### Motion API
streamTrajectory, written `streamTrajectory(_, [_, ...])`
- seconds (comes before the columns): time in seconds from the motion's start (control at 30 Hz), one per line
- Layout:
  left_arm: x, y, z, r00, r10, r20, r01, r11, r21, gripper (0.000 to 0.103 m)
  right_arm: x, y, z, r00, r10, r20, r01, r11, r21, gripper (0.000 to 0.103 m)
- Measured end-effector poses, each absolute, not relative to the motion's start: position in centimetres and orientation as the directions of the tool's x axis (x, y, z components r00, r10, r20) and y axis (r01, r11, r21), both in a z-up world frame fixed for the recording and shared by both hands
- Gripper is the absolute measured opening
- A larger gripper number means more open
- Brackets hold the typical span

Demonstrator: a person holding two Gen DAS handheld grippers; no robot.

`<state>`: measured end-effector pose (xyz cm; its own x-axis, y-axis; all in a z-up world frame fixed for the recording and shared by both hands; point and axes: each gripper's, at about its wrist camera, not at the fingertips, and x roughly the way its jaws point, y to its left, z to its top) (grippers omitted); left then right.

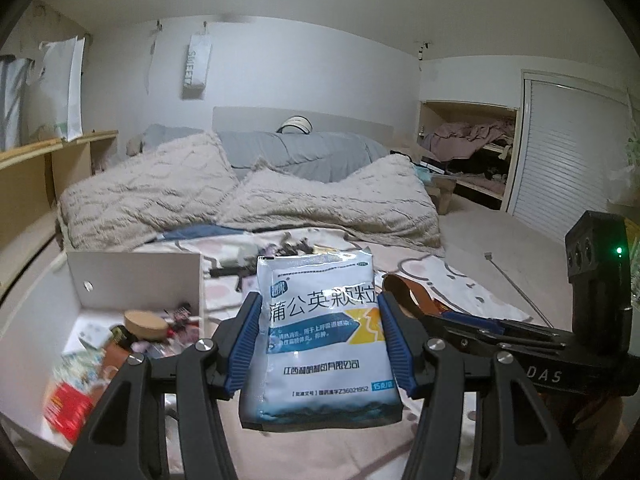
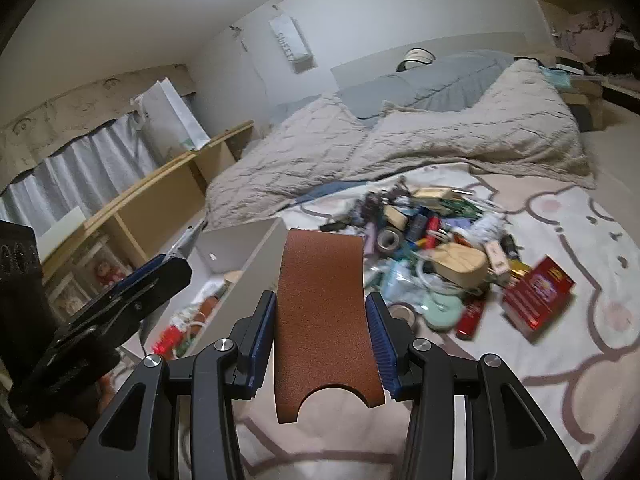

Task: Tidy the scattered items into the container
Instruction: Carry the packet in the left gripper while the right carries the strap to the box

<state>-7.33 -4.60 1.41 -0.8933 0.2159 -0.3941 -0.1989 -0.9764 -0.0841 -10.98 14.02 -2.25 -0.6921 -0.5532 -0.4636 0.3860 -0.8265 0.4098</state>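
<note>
My left gripper (image 1: 320, 320) is shut on a white and blue medicine sachet (image 1: 320, 344), held upright above the bedspread. Just to its left stands the white box (image 1: 136, 276), with a round wooden lid (image 1: 146, 324) and several small items inside. My right gripper (image 2: 321, 324) is shut on a curved brown leather piece (image 2: 322, 316), raised over the bed. That leather piece (image 1: 416, 296) and the right gripper also show at the right of the left wrist view. The white box (image 2: 240, 248) lies left of the right gripper. A pile of scattered items (image 2: 436, 248) sits on the bedspread ahead.
A red carton (image 2: 538, 298) and a tape roll (image 2: 389, 242) lie in the pile. Beige quilted bedding (image 1: 248, 196) bunches beyond the items. Wooden shelves (image 2: 132, 208) run along the left wall. A thin strap (image 1: 516, 288) lies on the bedspread at the right.
</note>
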Motion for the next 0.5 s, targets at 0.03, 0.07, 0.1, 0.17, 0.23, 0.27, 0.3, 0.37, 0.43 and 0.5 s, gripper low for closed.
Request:
streamTrajectory(0.03, [-7.5, -5.1, 1.6, -0.896, 0.207, -0.394, -0.191, -0.978, -0.079, 0.058, -11.1, 13.7, -2.1, -0.689, -0.561, -0.46, 0.39, -0.821, 0.417, 0.046])
streamTrajectory(0.07, [-7.7, -5.7, 1.8, -0.897, 0.199, -0.394, -0.183, -0.98, -0.078, 0.058, -11.3, 13.4, -2.0, -0.683, -0.572, -0.454, 0.394, -0.812, 0.43, 0.046])
streamTrajectory(0.1, [-7.9, -6.2, 1.8, -0.899, 0.191, -0.394, -0.174, -0.982, -0.079, 0.058, -11.6, 13.0, -2.0, -0.671, -0.588, -0.452, 0.399, -0.8, 0.448, 0.046])
streamTrajectory(0.17, [-8.2, -7.4, 1.8, -0.901, 0.174, -0.398, -0.155, -0.985, -0.082, 0.058, -12.0, 12.1, -1.9, -0.653, -0.607, -0.452, 0.406, -0.785, 0.467, 0.046])
streamTrajectory(0.23, [-8.3, -8.7, 1.7, -0.902, 0.153, -0.404, -0.13, -0.988, -0.082, 0.058, -12.2, 11.2, -1.8, -0.641, -0.619, -0.455, 0.416, -0.778, 0.472, 0.046])
streamTrajectory(0.27, [-8.3, -9.1, 1.6, -0.902, 0.144, -0.408, -0.122, -0.989, -0.081, 0.058, -12.3, 10.6, -1.8, -0.635, -0.623, -0.456, 0.422, -0.775, 0.47, 0.046])
streamTrajectory(0.3, [-8.2, -9.6, 1.5, -0.901, 0.137, -0.411, -0.114, -0.99, -0.081, 0.058, -12.3, 10.0, -1.7, -0.629, -0.628, -0.458, 0.431, -0.772, 0.467, 0.046])
streamTrajectory(0.37, [-8.2, -10.6, 1.3, -0.901, 0.125, -0.416, -0.098, -0.992, -0.084, 0.058, -12.4, 8.8, -1.8, -0.617, -0.635, -0.465, 0.447, -0.769, 0.457, 0.046])
streamTrajectory(0.43, [-8.1, -11.8, 1.0, -0.902, 0.112, -0.416, -0.08, -0.992, -0.094, 0.058, -12.6, 7.5, -1.9, -0.601, -0.642, -0.476, 0.462, -0.765, 0.449, 0.046])
streamTrajectory(0.5, [-8.0, -12.8, 0.8, -0.903, 0.103, -0.418, -0.065, -0.992, -0.104, 0.058, -12.8, 6.0, -1.9, -0.582, -0.654, -0.484, 0.479, -0.756, 0.446, 0.046])
